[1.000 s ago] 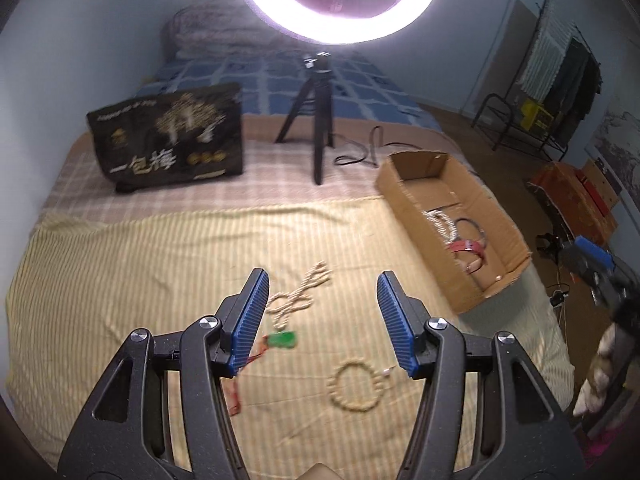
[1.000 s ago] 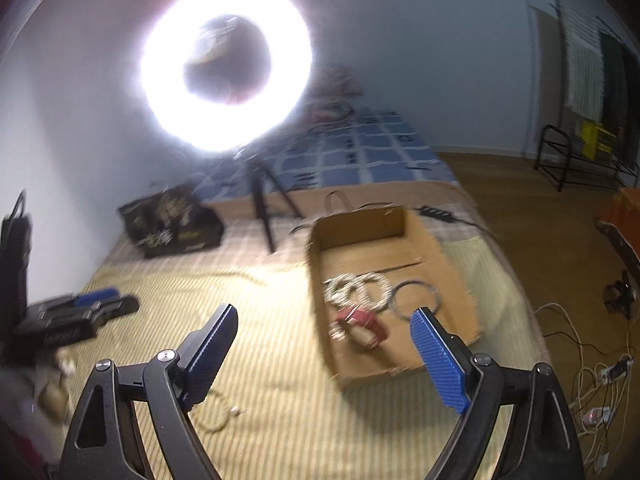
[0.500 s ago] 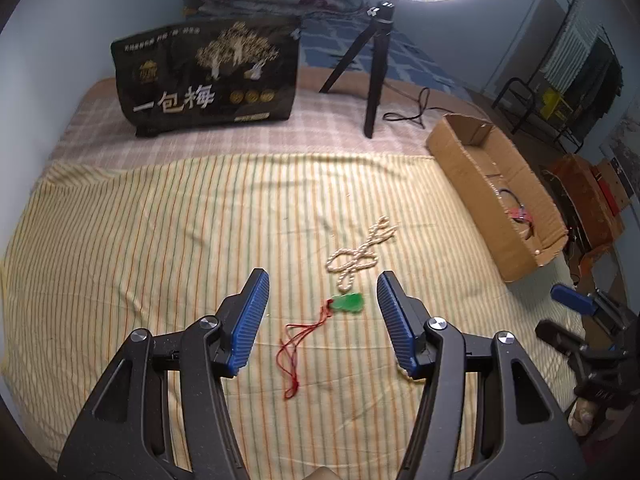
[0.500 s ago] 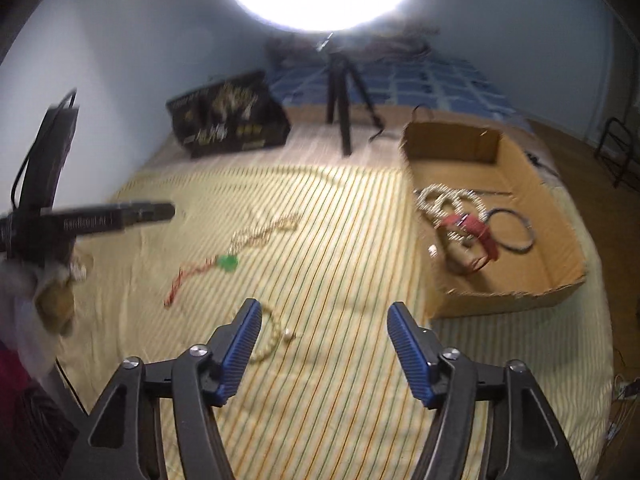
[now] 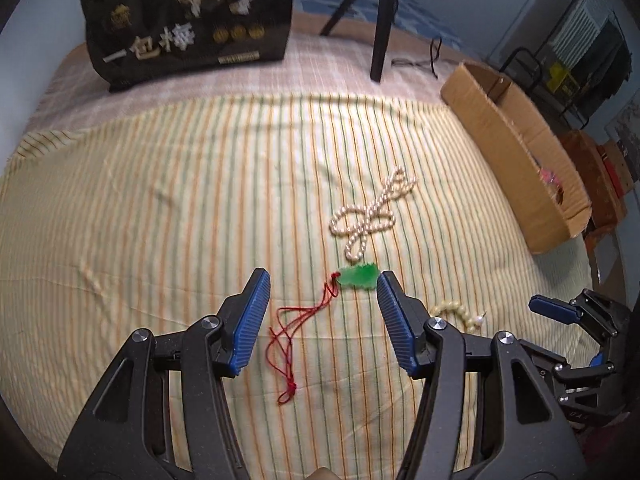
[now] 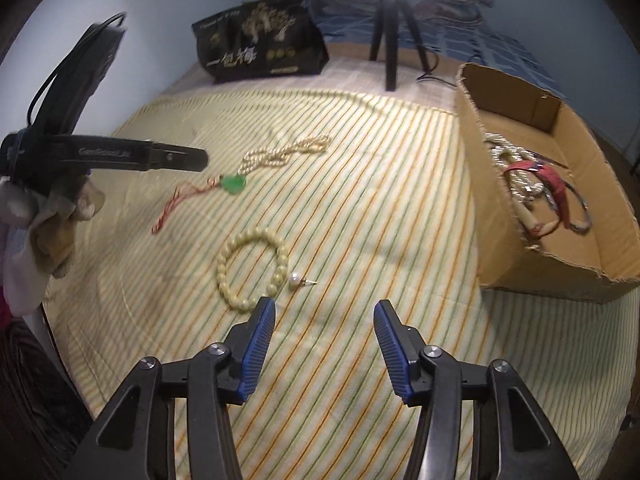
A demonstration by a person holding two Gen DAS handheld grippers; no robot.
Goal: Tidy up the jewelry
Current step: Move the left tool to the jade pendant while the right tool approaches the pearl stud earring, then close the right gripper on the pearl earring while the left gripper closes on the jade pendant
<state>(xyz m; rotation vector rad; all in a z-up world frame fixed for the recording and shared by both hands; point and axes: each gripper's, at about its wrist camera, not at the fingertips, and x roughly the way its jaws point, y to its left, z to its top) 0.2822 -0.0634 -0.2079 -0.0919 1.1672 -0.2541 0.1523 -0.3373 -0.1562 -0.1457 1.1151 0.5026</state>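
Observation:
My left gripper (image 5: 322, 312) is open and empty, low over the striped cloth. A green pendant (image 5: 358, 276) on a red cord (image 5: 298, 334) lies just ahead of its fingertips, the cord between them. A pearl necklace (image 5: 370, 216) lies beyond it. My right gripper (image 6: 324, 336) is open and empty. A cream bead bracelet (image 6: 252, 270) and a pearl earring (image 6: 298, 280) lie just ahead of its left finger. The pendant (image 6: 234, 183) and pearl necklace (image 6: 284, 154) show farther off. A cardboard box (image 6: 500, 216) at the right holds several jewelry pieces (image 6: 532, 188).
A black printed bag (image 5: 188, 24) and a tripod (image 5: 380, 20) stand at the back of the bed. The left gripper (image 6: 104, 154) shows at the left of the right wrist view. The right gripper (image 5: 580, 332) shows at the lower right of the left wrist view.
Both grippers have come down closer to the cloth. The left moved forward to the pendant and cord; the right swung left from the box to the bead bracelet and earring.

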